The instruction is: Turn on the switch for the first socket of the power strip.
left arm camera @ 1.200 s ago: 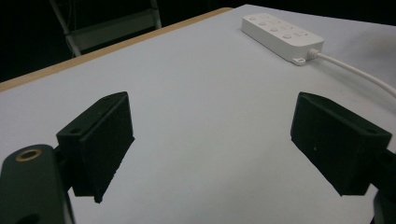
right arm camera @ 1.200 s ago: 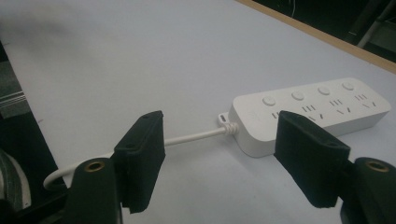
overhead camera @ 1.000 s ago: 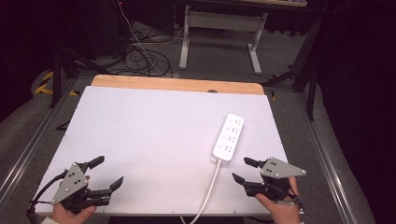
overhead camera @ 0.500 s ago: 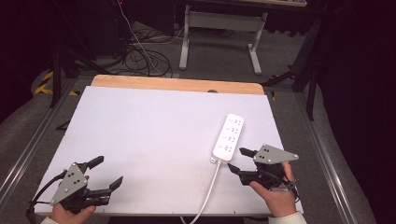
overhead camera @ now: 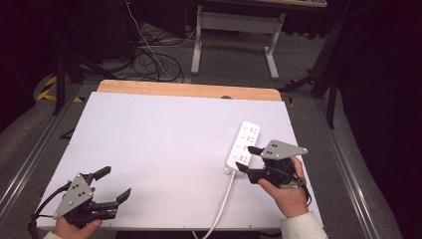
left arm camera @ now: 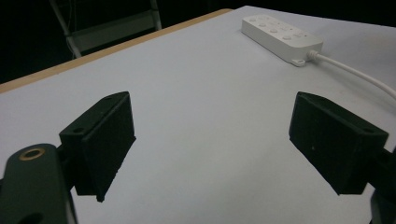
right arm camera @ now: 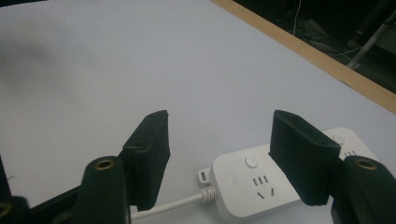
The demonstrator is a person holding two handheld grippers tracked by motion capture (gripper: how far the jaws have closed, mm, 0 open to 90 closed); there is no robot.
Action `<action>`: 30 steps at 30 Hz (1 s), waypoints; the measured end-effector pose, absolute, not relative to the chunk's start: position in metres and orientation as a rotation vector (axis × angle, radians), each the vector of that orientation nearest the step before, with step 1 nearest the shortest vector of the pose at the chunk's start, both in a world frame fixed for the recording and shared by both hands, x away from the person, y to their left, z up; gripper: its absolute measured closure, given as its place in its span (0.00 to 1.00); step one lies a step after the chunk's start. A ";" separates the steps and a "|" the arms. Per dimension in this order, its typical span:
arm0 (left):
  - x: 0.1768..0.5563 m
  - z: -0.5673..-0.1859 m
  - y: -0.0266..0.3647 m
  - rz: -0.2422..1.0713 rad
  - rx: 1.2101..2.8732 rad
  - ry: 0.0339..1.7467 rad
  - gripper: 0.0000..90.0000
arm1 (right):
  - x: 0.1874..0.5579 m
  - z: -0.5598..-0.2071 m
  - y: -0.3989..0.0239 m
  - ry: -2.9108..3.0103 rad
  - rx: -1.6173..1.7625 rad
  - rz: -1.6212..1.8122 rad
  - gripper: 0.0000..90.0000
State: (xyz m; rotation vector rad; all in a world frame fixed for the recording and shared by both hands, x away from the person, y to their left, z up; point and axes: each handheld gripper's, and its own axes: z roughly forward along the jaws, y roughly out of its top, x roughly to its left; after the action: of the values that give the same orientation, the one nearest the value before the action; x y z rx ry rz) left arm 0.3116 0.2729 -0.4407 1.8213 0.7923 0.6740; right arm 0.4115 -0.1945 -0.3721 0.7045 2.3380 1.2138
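Nearest the table's front edge, well left of the white rectangular plastic power strip (overhead camera: 243,147), the left gripper (overhead camera: 115,184) sat low over the flat white tabletop (overhead camera: 164,134), jaws spread wide and gripping nothing; the hand behind it was cut off by the frame's bottom. Just beside the strip's cable end, the right gripper (overhead camera: 245,159) hovered with jaws also wide apart and empty, held by a hand in a pale sleeve. In the right gripper view, one black jaw hid part of the strip's (right arm camera: 261,184) sockets. The white cord (overhead camera: 221,204) ran from the strip off the front edge. Beyond the strip, a pale wooden strip (overhead camera: 189,89) bordered the table's far edge; the floor behind lay dark, its cables hard to make out.
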 end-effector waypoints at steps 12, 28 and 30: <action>0.311 -0.441 0.272 0.680 1.823 0.788 0.18 | 0.432 -0.375 -0.188 2.360 0.744 1.217 0.51; 0.312 -0.441 0.273 0.690 1.833 0.785 0.19 | 0.467 -0.396 -0.189 2.426 0.994 1.153 1.00; 0.312 -0.441 0.273 0.684 1.828 0.791 0.19 | 0.472 -0.399 -0.185 2.441 0.994 1.120 1.00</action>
State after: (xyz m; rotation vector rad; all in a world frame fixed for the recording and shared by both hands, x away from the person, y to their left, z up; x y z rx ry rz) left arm 0.3123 0.2727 -0.4410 1.8280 0.7910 0.6845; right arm 0.4717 -0.1854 -0.3987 0.9939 2.4413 1.1202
